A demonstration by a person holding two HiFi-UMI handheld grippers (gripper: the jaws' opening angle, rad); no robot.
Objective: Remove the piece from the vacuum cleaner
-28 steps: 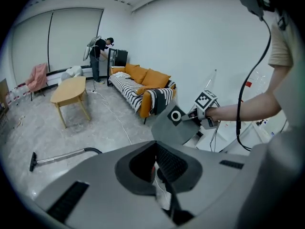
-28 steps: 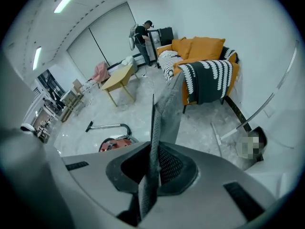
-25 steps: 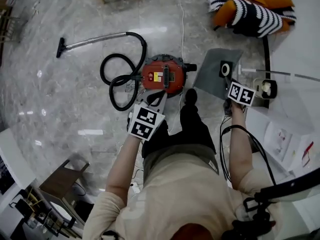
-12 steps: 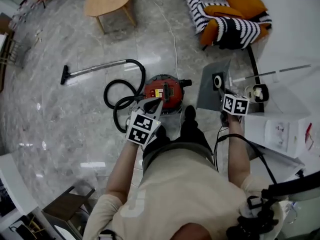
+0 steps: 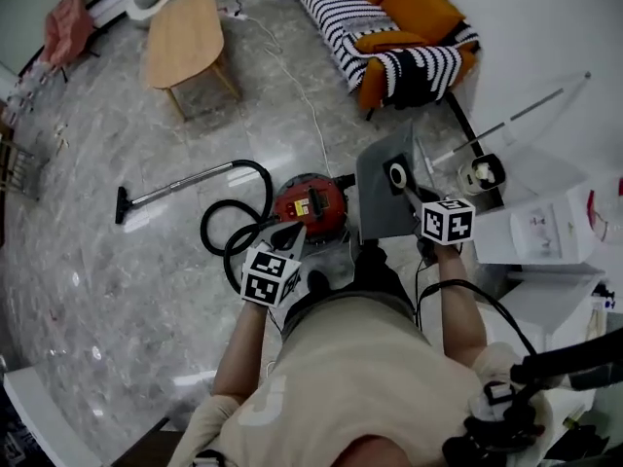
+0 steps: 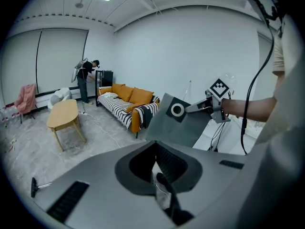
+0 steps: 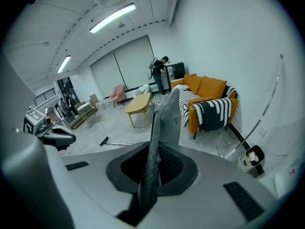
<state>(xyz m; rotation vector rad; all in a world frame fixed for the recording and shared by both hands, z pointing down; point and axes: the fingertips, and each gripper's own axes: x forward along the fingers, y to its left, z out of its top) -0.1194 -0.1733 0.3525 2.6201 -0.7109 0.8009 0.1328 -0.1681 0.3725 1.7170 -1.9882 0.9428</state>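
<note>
The red vacuum cleaner (image 5: 311, 205) sits on the marble floor, its black hose (image 5: 226, 230) coiled to its left and its wand (image 5: 175, 185) lying beyond. My right gripper (image 5: 421, 200) is shut on a flat grey dust bag (image 5: 382, 197) with a white ring (image 5: 397, 175), held up clear of the floor to the right of the vacuum. In the right gripper view the bag (image 7: 156, 137) runs edge-on between the jaws. The left gripper view shows the bag (image 6: 188, 125) ahead. My left gripper (image 5: 292, 233) points at the vacuum's near side, jaws together, nothing seen in them.
A striped and orange sofa (image 5: 389, 27) and a wooden coffee table (image 5: 185, 37) stand farther back. A white cord (image 5: 292, 76) crosses the floor. A white table with papers (image 5: 545, 232) and a small bin (image 5: 482, 173) are at the right. A person (image 6: 86, 75) stands far off.
The head view has tilted up toward the room. My right gripper has lifted the dust bag up and leftward, closer to the vacuum. My left gripper stays pointed at the vacuum.
</note>
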